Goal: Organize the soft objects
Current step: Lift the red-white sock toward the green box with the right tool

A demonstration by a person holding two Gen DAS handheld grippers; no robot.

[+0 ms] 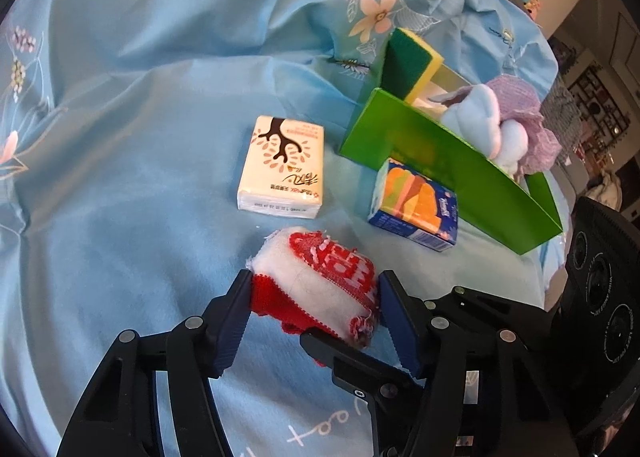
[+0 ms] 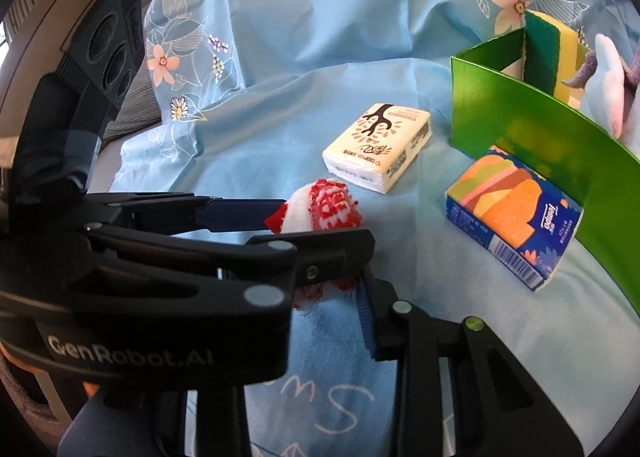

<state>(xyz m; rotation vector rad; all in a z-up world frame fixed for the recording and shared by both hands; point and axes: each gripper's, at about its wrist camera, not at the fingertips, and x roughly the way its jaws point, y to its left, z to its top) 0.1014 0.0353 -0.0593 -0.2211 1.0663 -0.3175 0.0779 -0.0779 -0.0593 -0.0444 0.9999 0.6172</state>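
Cloth covers everything under us, a soft blue sheet [image 1: 120, 137] with pale flowers and many folds. Our left claw [image 1: 314, 297] is clamped on a rolled towel [image 1: 320, 281], red and white and fuzzy, with frayed ends; the roll sits low over the sheet, pinched between the two blue pads. Next comes a cream tissue pack [image 1: 282, 167] with a dark tree printed on it, flat and smooth in shiny wrap, lying on the sheet. Then a blue tissue pack [image 1: 416, 207] with orange shapes leans right against the green box [image 1: 440, 149]. The box has thin, stiff, shiny walls and is open on top. Inside it we see a sponge [image 1: 412, 61] standing up, green and scratchy on one side, yellow on the other, then a puffy blue plush toy [image 1: 480, 119] and a crinkly purple cloth [image 1: 528, 113]. So we think three soft things are put away, and the towel and both tissue packs are left. Our right claw [image 2: 320, 289] is mostly hidden behind the left one in its own view, so we cannot tell if it is apart or together.
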